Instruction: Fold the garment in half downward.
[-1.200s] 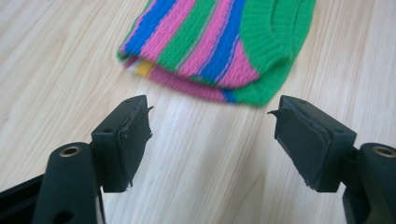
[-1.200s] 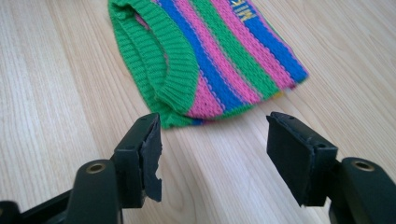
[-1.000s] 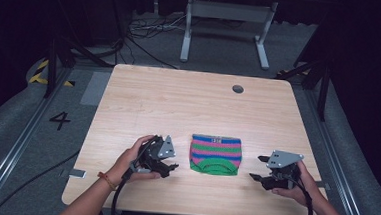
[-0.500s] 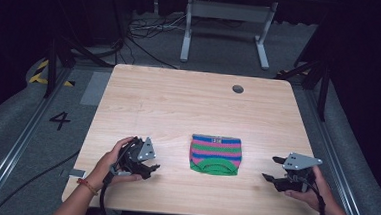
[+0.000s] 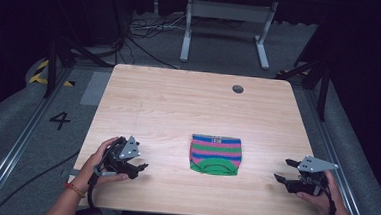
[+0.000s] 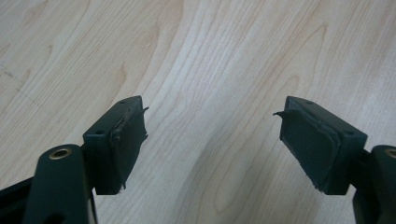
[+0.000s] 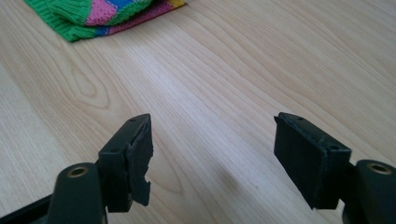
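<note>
**One folded striped knit between two open hand-held grippers**

A single knitted garment (image 5: 215,154), folded into a near-square, lies flat on the light wooden surface (image 5: 178,107), toward the near edge and roughly midway across. Its stripes of blue, pink and green run side to side; a green ribbed band curves along its near edge, and a small label sits at the far edge. Which kind of garment it is cannot be told.

There are two hand-held grippers, one per hand. The left hand-held gripper (image 5: 140,167) rests near the front left corner, well apart from the knit, jaws spread and pointing right toward it. The right hand-held gripper (image 5: 282,170) sits near the front right corner, jaws also spread with nothing between them, pointing left.

The right gripper view catches a corner of the knit (image 7: 100,16) at its upper left, showing the ribbed green texture close up. The left gripper view looks down on bare wood grain (image 6: 210,70) between its jaws. The high view adds a small dark round hole (image 5: 237,89) near the far edge.
</note>
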Available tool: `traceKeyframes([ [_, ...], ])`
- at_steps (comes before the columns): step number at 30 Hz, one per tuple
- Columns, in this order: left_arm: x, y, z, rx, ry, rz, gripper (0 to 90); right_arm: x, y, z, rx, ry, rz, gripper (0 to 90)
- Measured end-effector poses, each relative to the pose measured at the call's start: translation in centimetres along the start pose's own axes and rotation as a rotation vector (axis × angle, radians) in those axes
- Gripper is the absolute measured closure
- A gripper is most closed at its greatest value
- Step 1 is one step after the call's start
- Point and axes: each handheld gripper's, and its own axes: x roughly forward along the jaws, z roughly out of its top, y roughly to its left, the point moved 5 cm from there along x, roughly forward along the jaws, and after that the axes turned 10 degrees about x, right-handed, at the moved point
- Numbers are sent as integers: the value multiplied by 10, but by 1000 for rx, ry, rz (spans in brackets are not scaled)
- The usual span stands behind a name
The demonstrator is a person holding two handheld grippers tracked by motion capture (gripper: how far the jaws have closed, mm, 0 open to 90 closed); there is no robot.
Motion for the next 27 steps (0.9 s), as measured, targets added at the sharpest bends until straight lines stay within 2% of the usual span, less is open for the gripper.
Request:
traceKeyframes([
  [4,-4,1,-10,-15,-3,8,223,-5,-6,-9,23,8,-31,288],
  [5,-7,4,-16,-47,-21,12,224,-6,-6,-11,26,7,-33,285],
  [6,-8,5,-19,-60,-28,14,224,-7,-8,-13,29,5,-38,283],
  [7,-8,5,-19,-60,-28,14,225,-7,-8,-13,29,5,-38,283],
  [15,-14,10,-44,-161,-52,32,225,-13,-15,-29,74,3,-45,248],
  [20,-16,10,-58,-225,-76,-4,218,-14,-18,-38,114,2,-46,223],
  [24,-13,5,-67,-241,-61,-41,195,-12,-21,-45,155,-3,-42,197],
  [26,-11,2,-71,-240,-39,-42,182,-10,-24,-47,172,-1,-50,169],
  [27,-10,0,-72,-255,-48,-50,183,-10,-26,-48,185,-5,-44,166],
])
